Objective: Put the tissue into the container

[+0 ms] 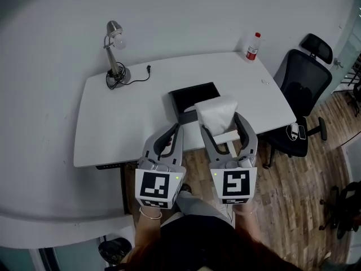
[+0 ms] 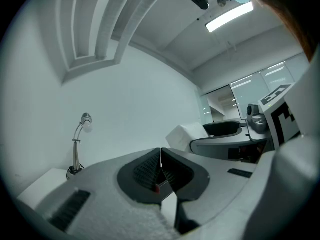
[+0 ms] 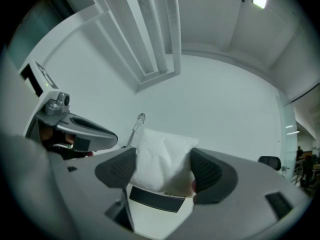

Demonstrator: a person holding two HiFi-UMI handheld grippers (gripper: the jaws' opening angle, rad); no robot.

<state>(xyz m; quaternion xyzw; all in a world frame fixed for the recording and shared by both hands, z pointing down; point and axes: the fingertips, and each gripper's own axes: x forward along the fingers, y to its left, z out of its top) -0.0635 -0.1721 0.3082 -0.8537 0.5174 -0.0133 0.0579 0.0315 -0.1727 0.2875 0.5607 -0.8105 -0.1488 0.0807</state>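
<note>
From my feed, the white desk (image 1: pixel 113 123) stands against a plain white wall, with a desk lamp (image 1: pixel 114 51) at its far left corner and the lamp's black cable (image 1: pixel 138 78) trailing to the right across the top. My left gripper (image 1: pixel 176 130) hangs over the desk's near edge, its jaws pressed together with nothing between them. Just beyond it, a black rectangular container (image 1: pixel 192 96) sits near the middle of the desk. My right gripper (image 1: pixel 221 124) has its jaws clamped on either side of a soft white tissue pack (image 1: pixel 216 113). In the head view, the pack overlaps the container's near right corner. A bottle with a red cap (image 1: pixel 252 47) stands at the desk's far right corner, well apart from the container. A black office chair (image 1: pixel 302 92) is parked at the desk's right end on a wood-plank floor (image 1: pixel 293 191).
</note>
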